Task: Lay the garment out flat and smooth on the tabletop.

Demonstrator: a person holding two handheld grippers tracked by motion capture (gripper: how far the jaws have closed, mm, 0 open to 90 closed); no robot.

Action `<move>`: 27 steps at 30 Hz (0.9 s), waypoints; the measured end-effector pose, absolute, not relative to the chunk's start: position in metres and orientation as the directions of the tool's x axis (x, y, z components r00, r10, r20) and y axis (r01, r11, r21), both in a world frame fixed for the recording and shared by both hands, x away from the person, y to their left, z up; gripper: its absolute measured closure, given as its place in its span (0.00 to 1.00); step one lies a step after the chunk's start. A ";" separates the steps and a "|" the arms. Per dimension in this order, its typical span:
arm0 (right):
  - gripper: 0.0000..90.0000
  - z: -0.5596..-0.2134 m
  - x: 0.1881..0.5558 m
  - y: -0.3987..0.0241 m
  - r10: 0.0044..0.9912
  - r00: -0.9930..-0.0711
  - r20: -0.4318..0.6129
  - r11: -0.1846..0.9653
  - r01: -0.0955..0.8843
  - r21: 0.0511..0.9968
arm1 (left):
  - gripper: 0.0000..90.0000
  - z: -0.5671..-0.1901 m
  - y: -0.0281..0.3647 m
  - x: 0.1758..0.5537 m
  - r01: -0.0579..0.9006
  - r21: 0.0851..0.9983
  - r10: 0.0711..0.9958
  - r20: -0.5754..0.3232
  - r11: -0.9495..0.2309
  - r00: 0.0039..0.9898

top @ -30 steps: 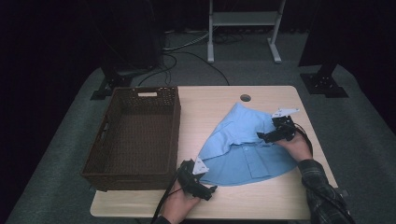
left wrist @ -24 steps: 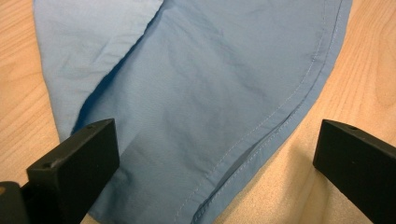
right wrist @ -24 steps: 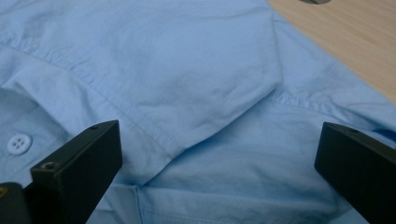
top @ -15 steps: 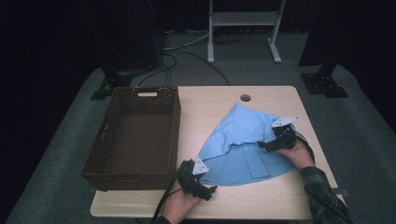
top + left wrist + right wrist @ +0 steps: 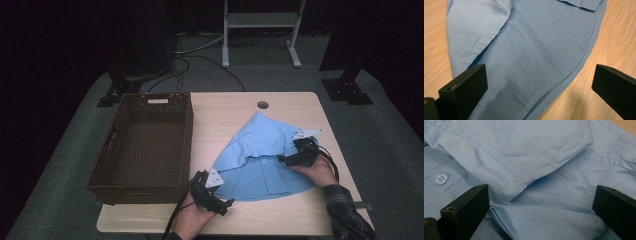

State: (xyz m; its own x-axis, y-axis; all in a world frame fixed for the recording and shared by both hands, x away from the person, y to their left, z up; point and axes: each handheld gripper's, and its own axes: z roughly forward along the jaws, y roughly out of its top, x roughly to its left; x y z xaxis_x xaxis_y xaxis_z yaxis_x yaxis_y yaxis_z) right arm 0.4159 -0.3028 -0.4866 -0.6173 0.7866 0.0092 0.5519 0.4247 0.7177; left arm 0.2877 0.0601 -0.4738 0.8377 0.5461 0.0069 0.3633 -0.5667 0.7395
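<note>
A light blue shirt (image 5: 260,160) lies partly folded on the right half of the wooden table (image 5: 220,115). My left gripper (image 5: 222,202) sits at the shirt's near left hem, jaws wide open. Between them the left gripper view looks onto the curved hem (image 5: 564,77) and bare wood. My right gripper (image 5: 284,159) rests on the shirt's right side, also open. The right gripper view looks onto a folded flap (image 5: 524,160), a white button (image 5: 442,179) and a placket edge, with nothing clamped.
An empty brown wicker basket (image 5: 145,145) takes up the table's left side. A round cable hole (image 5: 262,105) lies near the far edge. Dark stands and cables sit on the floor behind the table.
My right gripper has slid a little nearer and lower onto the shirt. The left gripper has hardly moved.
</note>
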 end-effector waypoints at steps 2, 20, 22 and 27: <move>0.00 -0.487 0.408 -0.302 0.790 -0.614 0.006 0.424 0.553 0.717 | 0.00 -0.474 0.060 0.287 0.363 0.740 0.544 0.005 -0.567 0.839; 0.00 -0.488 0.335 -0.292 0.787 -0.617 -0.003 0.432 0.548 0.716 | 0.00 -0.470 0.056 0.287 0.367 0.729 0.526 -0.012 -0.578 0.851; 0.00 -0.488 0.327 -0.291 0.785 -0.619 -0.002 0.434 0.547 0.716 | 0.00 -0.469 0.055 0.287 0.366 0.730 0.523 -0.014 -0.577 0.852; 0.00 -0.488 0.310 -0.286 0.790 -0.613 -0.002 0.429 0.551 0.716 | 0.00 -0.467 0.054 0.288 0.361 0.731 0.518 -0.011 -0.580 0.855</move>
